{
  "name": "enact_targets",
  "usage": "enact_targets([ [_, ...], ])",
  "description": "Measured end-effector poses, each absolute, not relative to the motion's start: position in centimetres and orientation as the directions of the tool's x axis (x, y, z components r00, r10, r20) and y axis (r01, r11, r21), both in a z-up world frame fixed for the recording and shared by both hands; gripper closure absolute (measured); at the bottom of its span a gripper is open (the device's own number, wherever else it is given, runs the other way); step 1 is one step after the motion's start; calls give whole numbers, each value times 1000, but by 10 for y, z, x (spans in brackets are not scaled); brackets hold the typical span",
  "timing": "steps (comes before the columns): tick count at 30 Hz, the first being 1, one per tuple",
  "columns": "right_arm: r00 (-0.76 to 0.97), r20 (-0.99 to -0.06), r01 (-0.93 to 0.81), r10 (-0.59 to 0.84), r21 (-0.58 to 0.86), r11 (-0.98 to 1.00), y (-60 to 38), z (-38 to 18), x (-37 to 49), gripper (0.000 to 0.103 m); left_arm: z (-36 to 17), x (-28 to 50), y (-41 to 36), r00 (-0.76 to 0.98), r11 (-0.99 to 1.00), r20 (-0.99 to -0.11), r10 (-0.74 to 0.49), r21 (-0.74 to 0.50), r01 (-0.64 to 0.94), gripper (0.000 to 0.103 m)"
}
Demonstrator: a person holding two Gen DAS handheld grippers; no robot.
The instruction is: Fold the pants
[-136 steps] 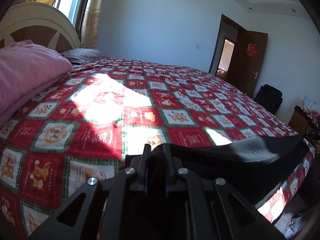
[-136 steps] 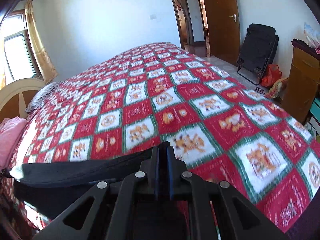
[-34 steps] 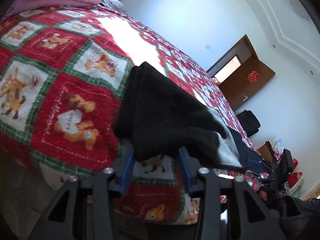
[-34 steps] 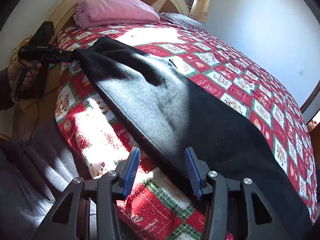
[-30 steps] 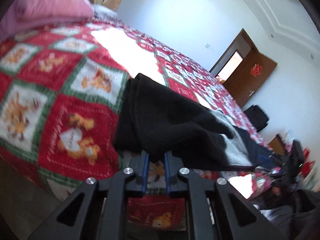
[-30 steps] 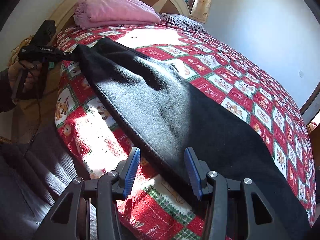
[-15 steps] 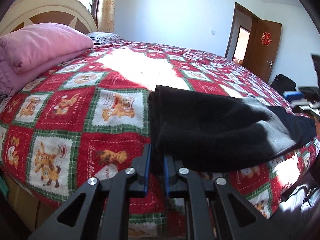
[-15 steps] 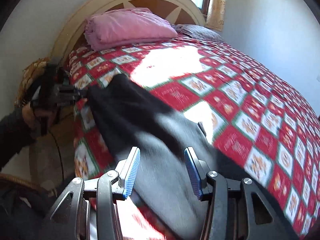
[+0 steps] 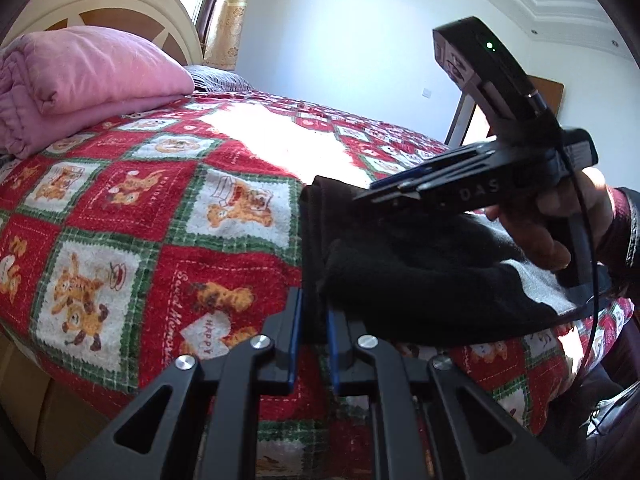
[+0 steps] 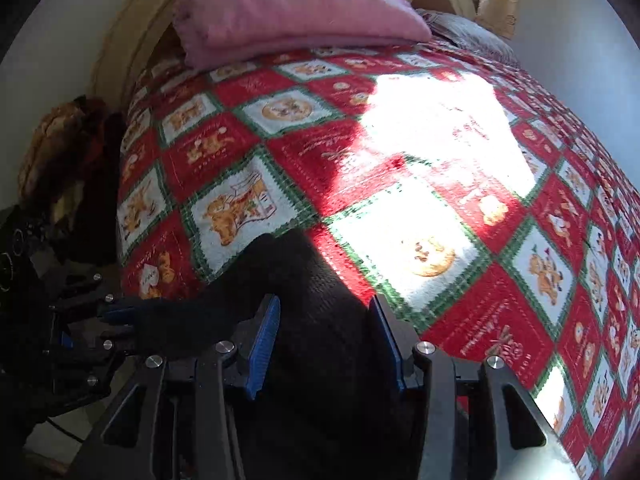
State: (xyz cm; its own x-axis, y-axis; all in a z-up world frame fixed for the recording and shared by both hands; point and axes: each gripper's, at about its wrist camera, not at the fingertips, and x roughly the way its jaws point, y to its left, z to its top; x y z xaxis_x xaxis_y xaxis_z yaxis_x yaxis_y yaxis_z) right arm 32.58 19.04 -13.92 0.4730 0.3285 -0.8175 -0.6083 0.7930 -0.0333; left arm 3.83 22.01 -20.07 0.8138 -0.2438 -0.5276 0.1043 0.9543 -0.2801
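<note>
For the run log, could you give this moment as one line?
left gripper: shut on black pants | right gripper: closing over pants, not gripping | surface: red quilt

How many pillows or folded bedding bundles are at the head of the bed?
2. A pink folded bundle lies by the headboard; a grey striped pillow sits just behind it, toward the window. Others may be hidden behind the pink one.
</note>
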Motion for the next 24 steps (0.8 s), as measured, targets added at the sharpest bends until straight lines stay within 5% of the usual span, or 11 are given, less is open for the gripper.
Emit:
enact_targets([
  [2, 525, -802, -573, 285, -85, 815, 191, -134, 324, 94, -201, 36, 221, 818, 951, -519, -248, -293, 103, 88],
  [8, 515, -812, -487, 274, -14, 873, 166, -142, 347, 96, -201, 29, 220, 820, 964, -537, -199, -257, 65, 83],
  [10, 505, -810, -492, 298, 14, 871, 161, -137, 342, 84, -194, 21, 219, 836, 975, -525, -160, -218, 50, 82],
  [12, 487, -806, -481, 335, 73, 874, 151, -127, 335, 49, -184, 16, 218, 854, 976, -497, -153, -212, 51, 72],
  [13, 470, -791, -495, 392, 132, 859, 142, -121, 328, 40, -179, 15, 217, 863, 972, -478, -165, -226, 61, 63],
  [16, 465, -760, -519, 454, 181, 835, 127, -109, 309, 40, -165, 13, 213, 882, 956, -418, -219, -271, 109, 43],
  [19, 462, -752, -516, 471, 204, 832, 104, -107, 292, 40, -165, 26, 213, 861, 930, -420, -288, -338, 146, 41],
  [21, 433, -756, -531, 491, 227, 817, 96, -114, 280, 40, -172, 41, 208, 835, 933, -466, -293, -332, 142, 51],
  [22, 426, -755, -545, 498, 225, 808, 96, -118, 271, 40, -179, 48, 204, 814, 947, -517, -266, -296, 122, 69],
  [24, 374, -752, -585, 543, 263, 767, 99, -128, 252, 41, -192, 51, 199, 788, 968, -581, -205, -238, 77, 70],
])
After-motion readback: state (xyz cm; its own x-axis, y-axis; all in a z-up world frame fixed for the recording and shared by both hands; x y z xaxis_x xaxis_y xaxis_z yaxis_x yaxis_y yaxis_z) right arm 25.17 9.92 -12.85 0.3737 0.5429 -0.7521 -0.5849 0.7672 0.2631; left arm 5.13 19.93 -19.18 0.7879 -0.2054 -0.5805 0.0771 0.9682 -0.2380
